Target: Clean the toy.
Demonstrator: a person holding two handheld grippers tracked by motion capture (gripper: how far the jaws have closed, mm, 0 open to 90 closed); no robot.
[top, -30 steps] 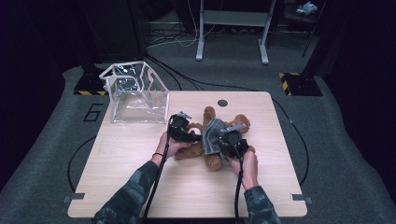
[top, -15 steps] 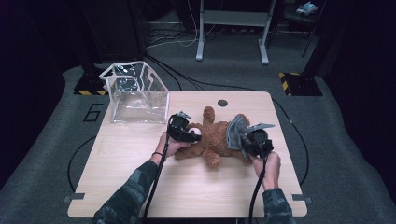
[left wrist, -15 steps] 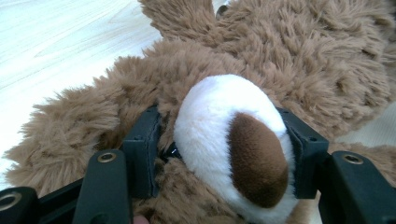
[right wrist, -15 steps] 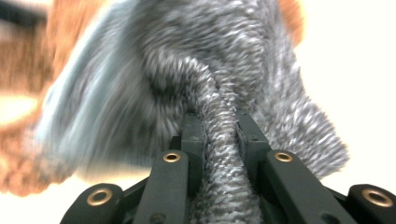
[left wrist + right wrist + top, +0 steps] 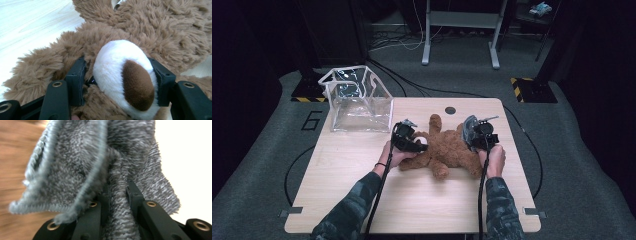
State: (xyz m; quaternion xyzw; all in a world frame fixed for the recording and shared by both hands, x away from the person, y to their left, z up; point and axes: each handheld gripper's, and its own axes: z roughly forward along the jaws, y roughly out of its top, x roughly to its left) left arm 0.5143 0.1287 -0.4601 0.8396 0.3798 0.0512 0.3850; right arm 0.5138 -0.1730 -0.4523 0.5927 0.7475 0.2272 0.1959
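The bear [image 5: 447, 150] lay mid-table [image 5: 362, 200]; the left gripper [image 5: 117, 82] clamped its white muzzle [image 5: 120, 75], seemingly to pin it, while the right gripper [image 5: 117, 195] pinched grey knitwear [image 5: 100, 160] clear of it.

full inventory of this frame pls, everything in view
Brown plush teddy bear: 1, brown with white muzzle, lying mid-table.
Grey knitted garment: 1, grey, pinched in the right gripper, at the bear's right side.
Clear plastic box: 1, transparent, table's far left corner.
Light wooden table: 1, pale wood, centre.
Grey metal stand: 1, grey, on the floor beyond the table.
Left gripper: 1, black, jaws clamped on the bear's muzzle.
Right gripper: 1, black, shut on the garment.
Camouflage sleeves: 2, green, bottom edge.
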